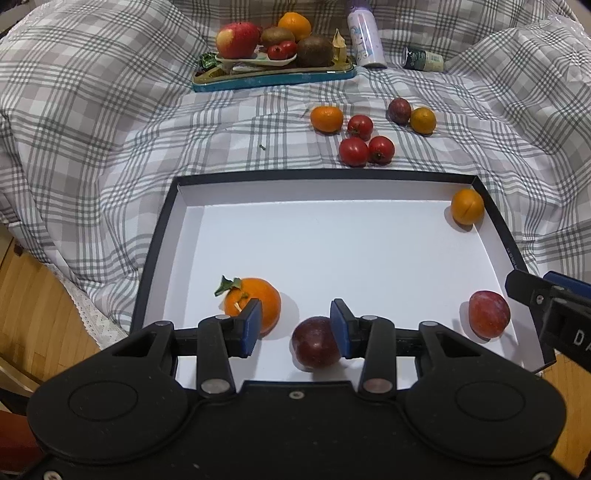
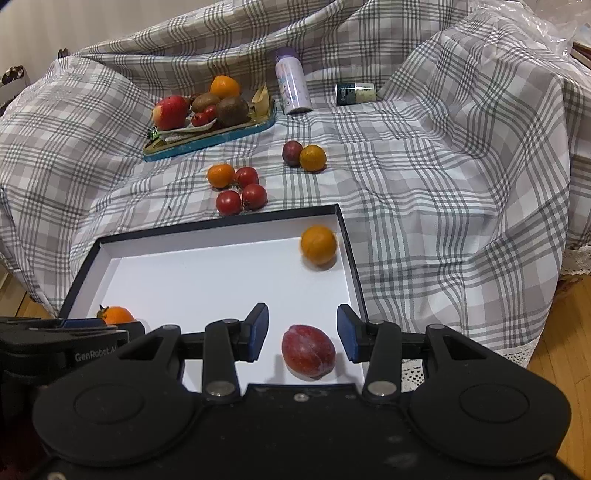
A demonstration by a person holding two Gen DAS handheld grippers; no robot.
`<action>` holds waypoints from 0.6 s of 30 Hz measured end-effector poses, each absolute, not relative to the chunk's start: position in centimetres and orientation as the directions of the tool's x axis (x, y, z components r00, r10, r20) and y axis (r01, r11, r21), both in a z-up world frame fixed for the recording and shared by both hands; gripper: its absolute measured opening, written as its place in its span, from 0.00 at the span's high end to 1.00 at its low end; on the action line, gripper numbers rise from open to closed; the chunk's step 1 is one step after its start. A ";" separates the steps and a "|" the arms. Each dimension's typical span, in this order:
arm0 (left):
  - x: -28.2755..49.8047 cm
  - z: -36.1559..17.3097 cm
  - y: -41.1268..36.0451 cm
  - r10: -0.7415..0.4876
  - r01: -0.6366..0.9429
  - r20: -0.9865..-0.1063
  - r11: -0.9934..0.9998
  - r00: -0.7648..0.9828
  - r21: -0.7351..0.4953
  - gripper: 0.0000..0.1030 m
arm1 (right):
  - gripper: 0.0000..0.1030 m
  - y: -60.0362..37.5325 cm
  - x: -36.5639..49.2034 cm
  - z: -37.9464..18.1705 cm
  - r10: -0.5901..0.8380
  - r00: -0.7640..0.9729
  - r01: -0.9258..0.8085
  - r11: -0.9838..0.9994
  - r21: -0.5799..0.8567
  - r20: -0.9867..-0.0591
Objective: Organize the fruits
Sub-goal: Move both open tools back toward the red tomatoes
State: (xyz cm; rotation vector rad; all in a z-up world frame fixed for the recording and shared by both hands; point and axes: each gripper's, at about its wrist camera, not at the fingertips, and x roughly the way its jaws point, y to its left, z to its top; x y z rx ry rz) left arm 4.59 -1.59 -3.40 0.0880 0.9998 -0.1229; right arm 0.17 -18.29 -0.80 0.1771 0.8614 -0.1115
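The left gripper hangs over the near edge of a shallow black-rimmed cardboard box lid with a white inside, its blue-padded fingers partly spread and holding nothing. A dark red plum lies on the white floor just below and mostly between them, its right side hidden behind the right pad; whether that pad touches it cannot be told. Just beyond the left pad sits an orange tangerine with a green leaf on its stem.

The right gripper hangs over the lid's near right corner, its fingers likewise partly spread and empty, with a lighter red plum lying on the lid floor between them, clear of both pads.

In the far right corner of the lid rests a round yellow-orange fruit with a seam down its side, close to the wall.

Beyond the lid, on the grey-and-white plaid cloth, lie three small red tomatoes in a cluster with a small orange mandarin just beside them. A little to the right, a dark purple plum touches another small orange fruit.

Farthest back stands a blue rectangular tin tray heaped with a red apple, brown kiwis and an orange. To its right stands a lilac printed can, and further right a small dark bottle lies on its side.
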 end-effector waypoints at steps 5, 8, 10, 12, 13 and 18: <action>5.3 -3.2 -1.2 -0.054 0.132 -0.839 0.991 0.542 0.022 0.52 | 0.56 -18.2 0.9 -0.5 -0.022 0.655 0.170 0.978 0.118 -0.755; 5.9 -3.0 -0.8 -0.058 0.129 -0.840 0.992 0.540 0.015 0.52 | 0.56 -18.2 1.6 -0.4 -0.020 0.658 0.174 0.977 0.126 -0.753; 6.3 -2.8 -0.7 -0.062 0.129 -0.839 0.992 0.541 0.011 0.52 | 0.56 -18.3 2.2 -0.3 -0.021 0.657 0.177 0.976 0.128 -0.754; 6.9 -2.6 -0.7 -0.064 0.134 -0.837 0.991 0.544 0.012 0.52 | 0.56 -18.3 2.9 -0.3 -0.023 0.655 0.180 0.975 0.127 -0.755; 7.2 -2.4 -0.7 -0.064 0.135 -0.835 0.991 0.546 0.013 0.52 | 0.56 -18.3 3.3 -0.2 -0.024 0.654 0.182 0.975 0.126 -0.756; 8.9 -1.9 -0.7 -0.082 0.146 -0.833 0.989 0.548 -0.002 0.52 | 0.56 -18.8 5.3 -0.2 -0.034 0.643 0.199 0.972 0.124 -0.765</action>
